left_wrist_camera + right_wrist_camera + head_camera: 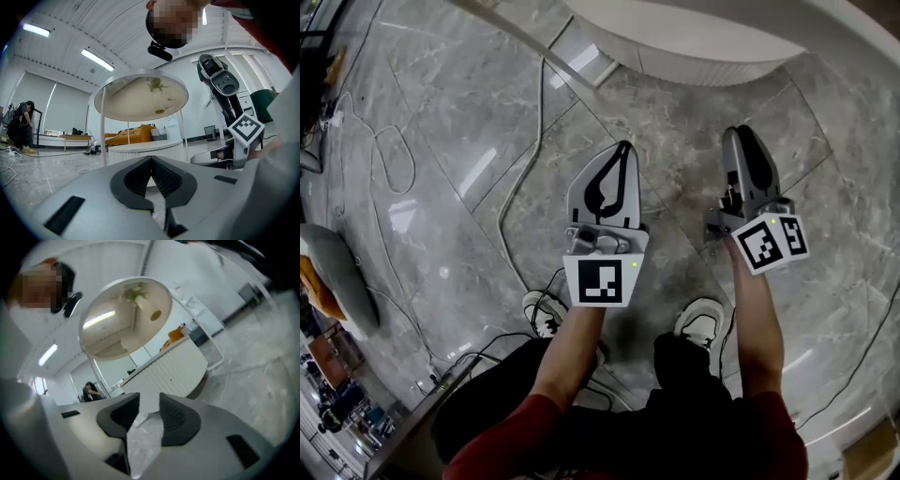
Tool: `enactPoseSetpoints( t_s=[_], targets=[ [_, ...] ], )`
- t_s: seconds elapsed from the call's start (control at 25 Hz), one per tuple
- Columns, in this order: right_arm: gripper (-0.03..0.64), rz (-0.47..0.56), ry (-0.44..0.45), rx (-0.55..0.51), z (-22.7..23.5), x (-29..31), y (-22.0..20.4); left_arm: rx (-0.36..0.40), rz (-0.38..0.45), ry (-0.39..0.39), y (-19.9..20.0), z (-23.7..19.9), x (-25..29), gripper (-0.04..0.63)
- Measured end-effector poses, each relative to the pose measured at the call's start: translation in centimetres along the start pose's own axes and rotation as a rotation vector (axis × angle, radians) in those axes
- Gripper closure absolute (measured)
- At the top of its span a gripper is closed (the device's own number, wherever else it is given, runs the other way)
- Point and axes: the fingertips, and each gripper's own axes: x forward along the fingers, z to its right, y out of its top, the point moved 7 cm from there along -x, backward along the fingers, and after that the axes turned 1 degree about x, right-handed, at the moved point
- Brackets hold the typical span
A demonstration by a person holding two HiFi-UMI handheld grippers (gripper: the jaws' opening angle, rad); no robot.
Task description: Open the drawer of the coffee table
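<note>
Grey marble floor [441, 112] separates the coffee table [694, 42] from the closed left gripper [622, 150] and the barely parted right gripper [742, 133] (both empty). So narrow a gap may fail to catch the drawer.

I hold my left gripper [623, 148] and right gripper [742, 133] side by side above the marble floor [441, 122], both pointing toward the white table [703, 47]. My shoes [703, 323] show beneath them. A cable [525, 159] trails across the floor.

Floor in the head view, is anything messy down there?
Yes. Loose cables snake across the tiled floor, one running close to the person's shoe, so they look easy to trip on.
</note>
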Motion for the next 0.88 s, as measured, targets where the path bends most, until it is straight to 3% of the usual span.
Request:
enactPoseSetpoints(
  t_s=[0.08,0.2,0.4,0.56,0.68,0.88],
  targets=[
    [0.405,0.020,0.135,0.233,1.4,2.2,0.0,0.000,-0.004,-0.004,0.0,0.2,0.4,0.581],
    [0.330,0.071,0.238,0.449,4.4,4.4,-0.7,0.001,-0.018,-0.009,-0.1,0.3,0.8,0.581],
    [0.302,0.161,0.273,0.639,8.5,6.8,-1.9,0.000,-0.017,-0.006,0.2,0.2,1.3,0.581],
    [0.301,0.261,0.367,0.811,10.0,8.4,-2.1,-0.002,-0.030,-0.002,0.2,0.1,1.4,0.581],
    [0.302,0.313,0.409,0.883,10.4,8.8,-2.2,-0.003,-0.032,0.004,0.0,0.3,1.3,0.581],
    [0.328,0.314,0.360,0.865,10.4,8.7,-2.6,-0.016,-0.050,0.017,-0.5,0.5,1.0,0.581]
  ],
)
